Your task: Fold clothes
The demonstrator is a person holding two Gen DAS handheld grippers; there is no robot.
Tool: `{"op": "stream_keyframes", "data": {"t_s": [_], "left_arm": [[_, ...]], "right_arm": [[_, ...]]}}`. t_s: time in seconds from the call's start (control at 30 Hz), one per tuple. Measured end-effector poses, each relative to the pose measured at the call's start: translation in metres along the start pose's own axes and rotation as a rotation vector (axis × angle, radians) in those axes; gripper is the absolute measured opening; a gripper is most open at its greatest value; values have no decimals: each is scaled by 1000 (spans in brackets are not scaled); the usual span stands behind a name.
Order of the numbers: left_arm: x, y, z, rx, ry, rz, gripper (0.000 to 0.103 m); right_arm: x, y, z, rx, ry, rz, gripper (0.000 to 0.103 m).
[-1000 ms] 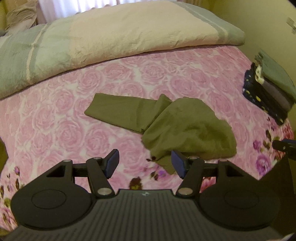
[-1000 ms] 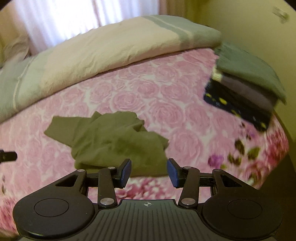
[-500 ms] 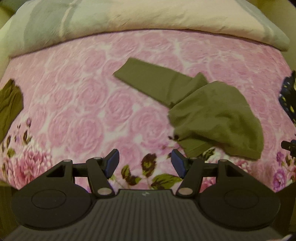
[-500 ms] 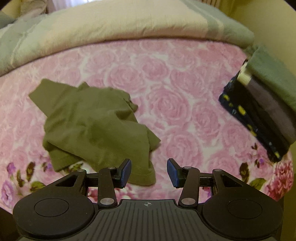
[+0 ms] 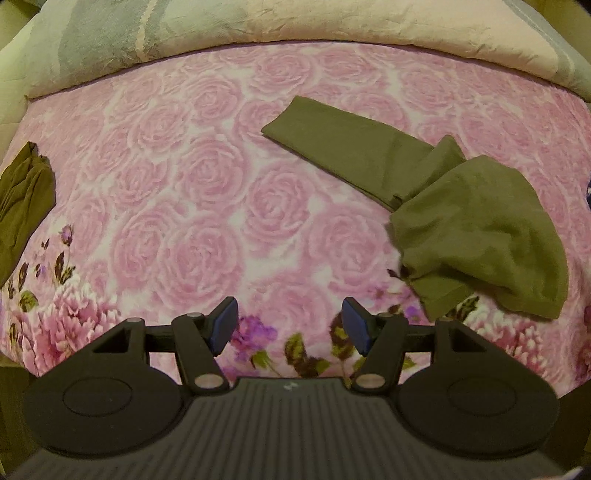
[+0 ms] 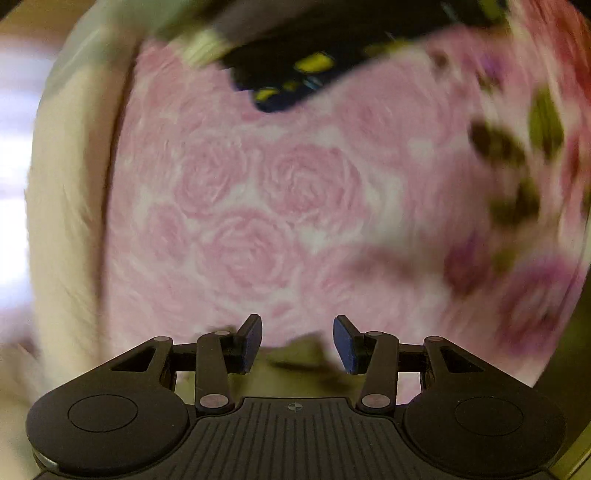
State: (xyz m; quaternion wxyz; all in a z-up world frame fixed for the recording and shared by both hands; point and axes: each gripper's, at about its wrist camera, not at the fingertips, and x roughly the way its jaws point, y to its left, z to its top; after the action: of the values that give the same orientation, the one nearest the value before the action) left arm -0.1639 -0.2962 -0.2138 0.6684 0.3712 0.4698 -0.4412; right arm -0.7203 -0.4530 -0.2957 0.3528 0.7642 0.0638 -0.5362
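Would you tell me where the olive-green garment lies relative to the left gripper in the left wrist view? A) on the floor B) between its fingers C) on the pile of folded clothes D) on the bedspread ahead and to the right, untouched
D: the olive-green garment lies crumpled on the rose bedspread, clear of the open left gripper.

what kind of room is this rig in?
Most likely a bedroom: the work surface is a bed with a pink rose-print bedspread, a folded quilt lies along its far edge, and an olive garment lies loose on it. Both the left gripper and right gripper are open.
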Motion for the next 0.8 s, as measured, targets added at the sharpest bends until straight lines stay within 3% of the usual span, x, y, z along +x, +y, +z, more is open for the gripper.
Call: {"op": "stream_keyframes", "data": {"t_s": [0.07, 0.13, 0.23, 0.33, 0.4, 0.43, 0.47, 0.5, 0.57, 0.8], "left_arm": [[5, 3, 1, 12, 2, -4, 58], [9, 5, 2, 24, 2, -10, 58], [18, 11, -1, 26, 13, -10, 58], [32, 17, -10, 19, 43, -6, 58], [44, 19, -18, 13, 70, 1, 58], [49, 19, -22, 11, 80, 0, 58], [54, 18, -26, 9, 88, -2, 58], [59, 17, -31, 6, 97, -4, 58], [68, 14, -39, 4, 111, -9, 58], [97, 1, -65, -4, 139, -29, 58]], "right_arm": [[2, -9, 10, 36, 28, 33, 46], [7, -14, 16, -61, 17, -5, 46], [13, -4, -11, -558, -187, -256, 46], [30, 5, -104, -1260, -296, -431, 46], [39, -8, -167, -1562, -287, -399, 47], [43, -15, -193, -1669, -270, -367, 62], [48, -22, -219, -1785, -264, -334, 89], [52, -30, -238, -1878, -280, -313, 93], [67, -42, -270, -2063, -296, -298, 94], [131, -72, -290, -2545, -380, -343, 93]]}}
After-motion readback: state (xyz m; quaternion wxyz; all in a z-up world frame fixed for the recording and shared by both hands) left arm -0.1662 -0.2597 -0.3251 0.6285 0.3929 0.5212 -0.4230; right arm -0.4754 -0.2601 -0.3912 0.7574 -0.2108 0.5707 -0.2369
